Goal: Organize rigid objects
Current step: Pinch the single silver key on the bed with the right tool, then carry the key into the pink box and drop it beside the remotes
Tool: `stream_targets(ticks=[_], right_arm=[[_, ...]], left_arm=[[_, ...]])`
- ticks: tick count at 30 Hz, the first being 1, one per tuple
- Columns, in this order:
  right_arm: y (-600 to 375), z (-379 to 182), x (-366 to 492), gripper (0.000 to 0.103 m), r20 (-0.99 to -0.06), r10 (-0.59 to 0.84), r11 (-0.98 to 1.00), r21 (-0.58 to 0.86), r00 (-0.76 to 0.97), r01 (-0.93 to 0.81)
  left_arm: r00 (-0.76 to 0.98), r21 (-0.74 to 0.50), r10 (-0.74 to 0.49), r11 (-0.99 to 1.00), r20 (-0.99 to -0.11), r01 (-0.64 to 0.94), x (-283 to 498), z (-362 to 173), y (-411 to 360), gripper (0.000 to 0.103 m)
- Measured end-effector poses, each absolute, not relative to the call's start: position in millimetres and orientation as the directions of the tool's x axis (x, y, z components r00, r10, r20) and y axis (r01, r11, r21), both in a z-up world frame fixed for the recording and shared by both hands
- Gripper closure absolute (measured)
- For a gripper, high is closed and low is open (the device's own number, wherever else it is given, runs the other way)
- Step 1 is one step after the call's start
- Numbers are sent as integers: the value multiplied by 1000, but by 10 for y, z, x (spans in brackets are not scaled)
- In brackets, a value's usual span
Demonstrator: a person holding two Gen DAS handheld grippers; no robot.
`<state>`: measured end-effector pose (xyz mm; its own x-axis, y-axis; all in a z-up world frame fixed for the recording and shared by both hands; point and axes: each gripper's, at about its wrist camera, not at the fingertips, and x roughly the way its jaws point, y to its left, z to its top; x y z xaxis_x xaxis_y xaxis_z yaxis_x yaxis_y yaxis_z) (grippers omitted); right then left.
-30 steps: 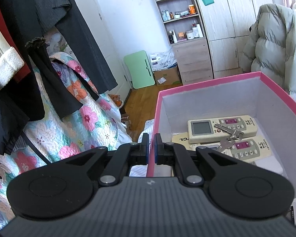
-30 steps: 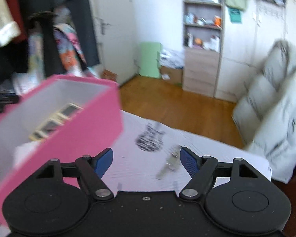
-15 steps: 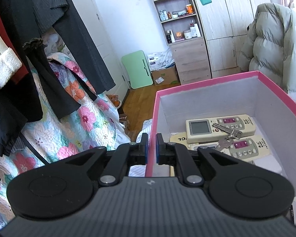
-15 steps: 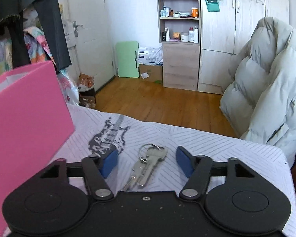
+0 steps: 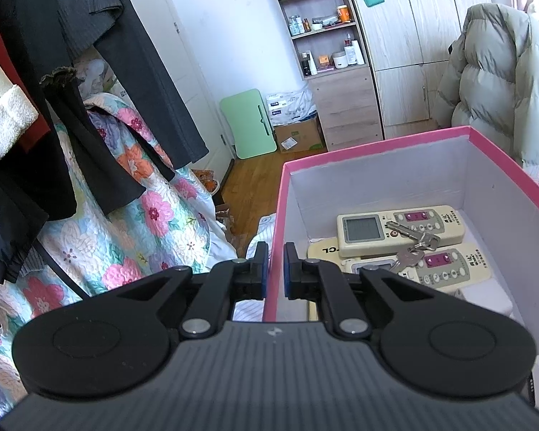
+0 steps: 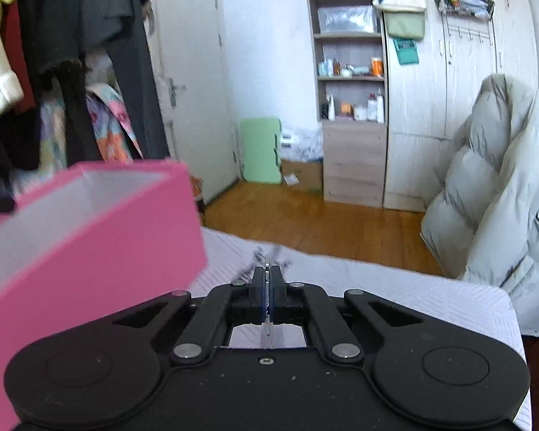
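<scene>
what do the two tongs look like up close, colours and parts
Both the left tongs and right tongs are matte black, with blue pads inside the fingers, silver pivot pins and two round discs at the base. The left body is ribbed grey with a small white logo; the right is smooth black, dust-specked, with one centre screw.

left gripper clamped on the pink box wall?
Yes: the left gripper has one finger on each side of the pink box wall, pinching it.

Right gripper (image 6: 268, 289) fingers (image 6: 258, 289) now clamped on keys (image 6: 267, 269).
</scene>
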<state>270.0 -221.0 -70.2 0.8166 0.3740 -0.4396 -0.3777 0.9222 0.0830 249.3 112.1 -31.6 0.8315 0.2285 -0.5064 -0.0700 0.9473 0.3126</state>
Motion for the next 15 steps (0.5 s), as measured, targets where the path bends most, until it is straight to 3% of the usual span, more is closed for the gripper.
stream_targets(ticks=[10, 15], right_arm=[[-1828, -39, 2254, 100, -290, 556, 823, 62, 779, -564], [-1556, 241, 2169, 100, -272, 640, 760, 87, 718, -644]], left_arm=[[838, 303, 223, 950, -498, -73, 2482, -290, 1106, 96], [841, 293, 221, 953, -494, -79, 2475, -290, 1127, 98]])
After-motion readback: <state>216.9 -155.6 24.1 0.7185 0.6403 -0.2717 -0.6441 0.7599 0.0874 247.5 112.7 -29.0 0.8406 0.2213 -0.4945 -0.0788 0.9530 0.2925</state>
